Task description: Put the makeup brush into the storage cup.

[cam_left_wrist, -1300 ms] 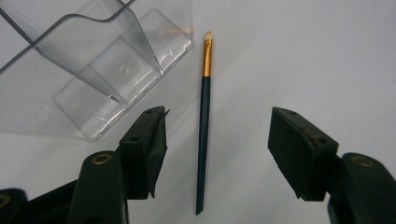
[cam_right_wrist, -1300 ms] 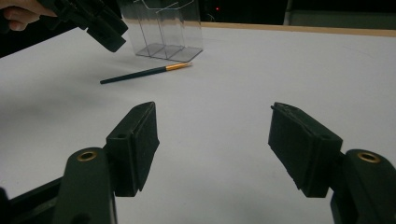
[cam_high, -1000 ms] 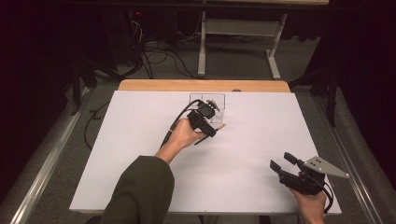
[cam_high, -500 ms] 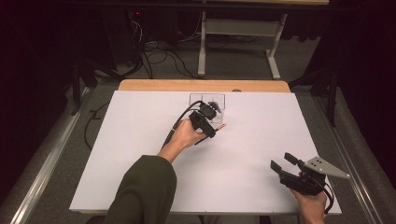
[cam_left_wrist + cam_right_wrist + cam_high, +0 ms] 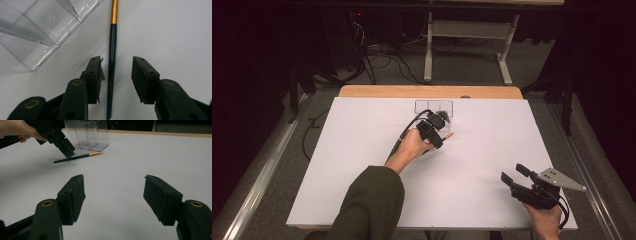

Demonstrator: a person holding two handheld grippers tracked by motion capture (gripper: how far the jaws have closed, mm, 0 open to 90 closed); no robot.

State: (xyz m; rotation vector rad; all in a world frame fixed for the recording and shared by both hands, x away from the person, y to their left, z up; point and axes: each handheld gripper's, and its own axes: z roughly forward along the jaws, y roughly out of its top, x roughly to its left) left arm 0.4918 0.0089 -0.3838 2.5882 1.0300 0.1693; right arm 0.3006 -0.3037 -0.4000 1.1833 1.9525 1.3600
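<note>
A thin paintbrush (image 5: 111, 62) with a dark green handle and a gold ferrule lies flat on the white table (image 5: 362, 150), beside a clear plastic holder (image 5: 433, 107). My left gripper (image 5: 117, 62) points down over the brush, one jaw on each side of the handle. Its jaws have just been closing, and there is still a gap between the pads and the handle. In the high view the left gripper (image 5: 438, 132) is at the table's far middle, and the brush tip (image 5: 448, 135) pokes out to its right. My right gripper (image 5: 512, 173) rests open and empty at the near right.
From the right gripper view, the brush (image 5: 77, 157) lies in front of the clear holder (image 5: 87, 135), with the left gripper (image 5: 62, 146) and the hand (image 5: 15, 128) above it. A wooden strip (image 5: 427, 91) runs along the table's far edge. Cables and a stand are on the floor beyond.
</note>
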